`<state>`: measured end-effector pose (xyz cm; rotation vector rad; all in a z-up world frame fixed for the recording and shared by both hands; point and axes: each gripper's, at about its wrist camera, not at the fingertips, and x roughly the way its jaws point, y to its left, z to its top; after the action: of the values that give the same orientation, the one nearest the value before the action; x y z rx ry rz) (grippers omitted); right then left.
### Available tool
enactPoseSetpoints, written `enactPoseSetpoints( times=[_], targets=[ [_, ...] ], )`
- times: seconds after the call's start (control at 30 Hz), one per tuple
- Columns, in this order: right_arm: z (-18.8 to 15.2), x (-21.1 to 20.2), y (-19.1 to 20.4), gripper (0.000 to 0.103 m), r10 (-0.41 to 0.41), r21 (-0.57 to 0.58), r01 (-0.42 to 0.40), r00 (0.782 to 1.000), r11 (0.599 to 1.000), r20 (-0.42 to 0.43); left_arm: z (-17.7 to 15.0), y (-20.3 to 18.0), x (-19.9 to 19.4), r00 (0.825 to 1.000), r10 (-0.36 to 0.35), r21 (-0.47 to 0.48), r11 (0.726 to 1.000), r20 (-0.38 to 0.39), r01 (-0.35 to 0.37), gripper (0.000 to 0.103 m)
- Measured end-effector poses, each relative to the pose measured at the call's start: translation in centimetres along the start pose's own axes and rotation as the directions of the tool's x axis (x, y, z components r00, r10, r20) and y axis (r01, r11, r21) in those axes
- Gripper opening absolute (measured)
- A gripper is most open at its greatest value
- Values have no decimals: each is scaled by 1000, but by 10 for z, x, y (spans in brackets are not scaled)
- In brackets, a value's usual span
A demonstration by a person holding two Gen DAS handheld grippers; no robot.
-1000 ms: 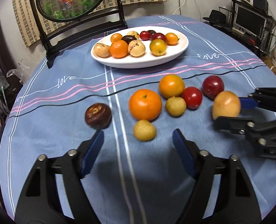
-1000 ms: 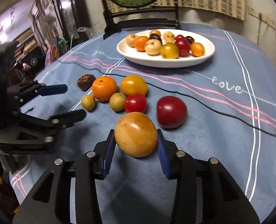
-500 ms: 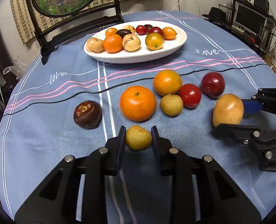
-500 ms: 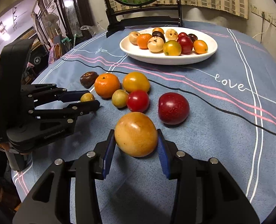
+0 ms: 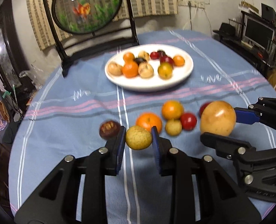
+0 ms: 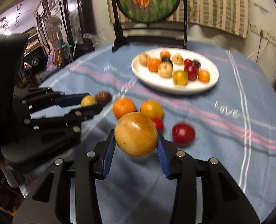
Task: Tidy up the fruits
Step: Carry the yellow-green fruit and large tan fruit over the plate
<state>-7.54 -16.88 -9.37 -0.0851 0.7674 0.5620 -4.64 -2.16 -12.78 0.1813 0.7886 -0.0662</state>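
fruits: left gripper (image 5: pixel 138 137) pinching small yellow fruit (image 5: pixel 138 137), right gripper (image 6: pixel 136 134) clamps big tan fruit (image 6: pixel 136 134) (both off cloth).

Blue-clothed table (image 5: pixel 66 115) bears white plate (image 5: pixel 175 83), loose fruit (image 5: pixel 149 120)

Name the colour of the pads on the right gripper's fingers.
Blue pads, clearest in the right wrist view, clamped on the tan fruit.

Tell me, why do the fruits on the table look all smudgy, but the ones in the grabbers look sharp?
In the left wrist view the small yellow fruit held by the left gripper stays crisp while the plate smears. In the right wrist view the big yellow fruit in the right gripper is sharp with glare.
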Motion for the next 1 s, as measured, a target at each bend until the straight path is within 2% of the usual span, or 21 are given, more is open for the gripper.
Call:
enactPoseSetpoints(
  times=[0.17, 0.5, 0.6, 0.83, 1.0],
  targets=[
    [29, -6, -7, 43, -44, 5, 44, 997, 999, 58, 23, 3, -4, 999, 33, -24, 999, 41, -32, 28],
    [79, 18, -37, 43, -129, 70, 122, 987, 990, 94, 73, 21, 25, 994, 97, -91, 992, 45, -92, 28],
    [89, 28, -45, 43, -139, 76, 133, 986, 988, 93, 83, 24, 36, 992, 118, -90, 989, 47, -114, 28],
    [104, 46, -66, 43, -149, 81, 142, 985, 986, 87, 100, 40, 59, 993, 113, -119, 987, 45, -107, 28],
    [111, 65, -79, 43, -156, 83, 151, 986, 985, 60, 108, 40, 81, 993, 119, -104, 988, 24, -116, 28]
  ],
)
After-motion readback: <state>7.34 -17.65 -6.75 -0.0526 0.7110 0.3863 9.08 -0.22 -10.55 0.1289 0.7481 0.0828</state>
